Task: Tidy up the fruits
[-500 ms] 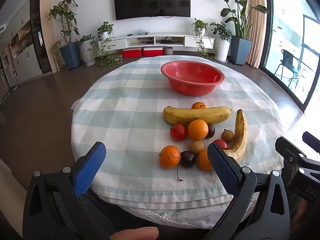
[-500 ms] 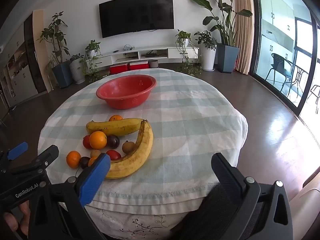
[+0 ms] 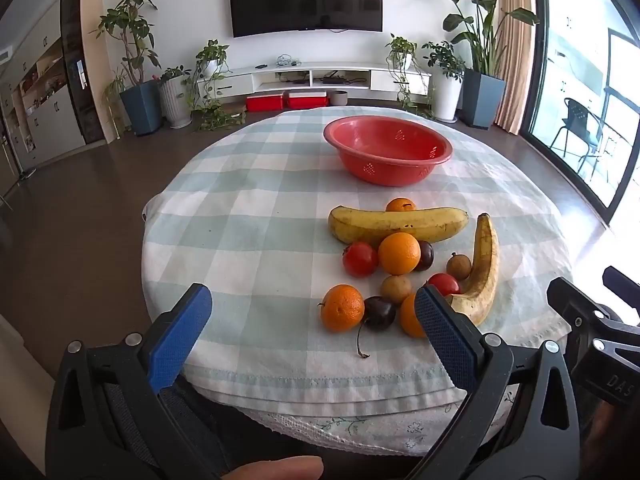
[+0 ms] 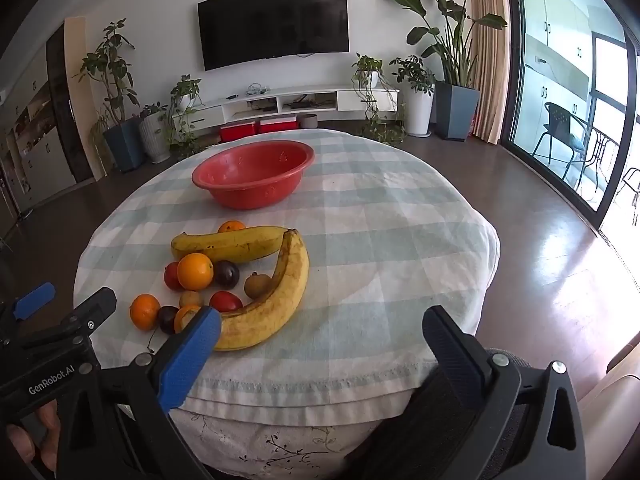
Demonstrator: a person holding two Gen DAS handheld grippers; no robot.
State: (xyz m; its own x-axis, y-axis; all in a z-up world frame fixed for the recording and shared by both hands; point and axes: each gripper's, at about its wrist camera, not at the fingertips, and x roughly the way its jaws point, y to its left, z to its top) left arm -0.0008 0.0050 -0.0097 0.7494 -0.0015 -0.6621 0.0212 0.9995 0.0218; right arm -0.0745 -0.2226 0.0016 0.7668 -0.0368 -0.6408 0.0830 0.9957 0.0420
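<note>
A red colander bowl [image 3: 387, 148] stands empty at the far side of the round table; it also shows in the right wrist view [image 4: 253, 172]. In front of it lie two bananas [image 3: 398, 224] [image 3: 482, 268], several oranges [image 3: 399, 253], red tomatoes [image 3: 360, 259], dark plums [image 3: 378, 312] and small brown fruits [image 3: 395, 288]. The curved banana [image 4: 276, 300] lies nearest my right gripper. My left gripper [image 3: 312, 336] is open and empty over the table's near edge. My right gripper [image 4: 320, 348] is open and empty, also at the near edge.
The table carries a green-and-white checked cloth [image 3: 248, 208]. Behind it are a TV, a white low cabinet [image 3: 320, 80] and potted plants. A glass door is on the right. Brown floor surrounds the table.
Both grippers have stayed open and almost still; the view has barely shifted. No fruit has moved.
</note>
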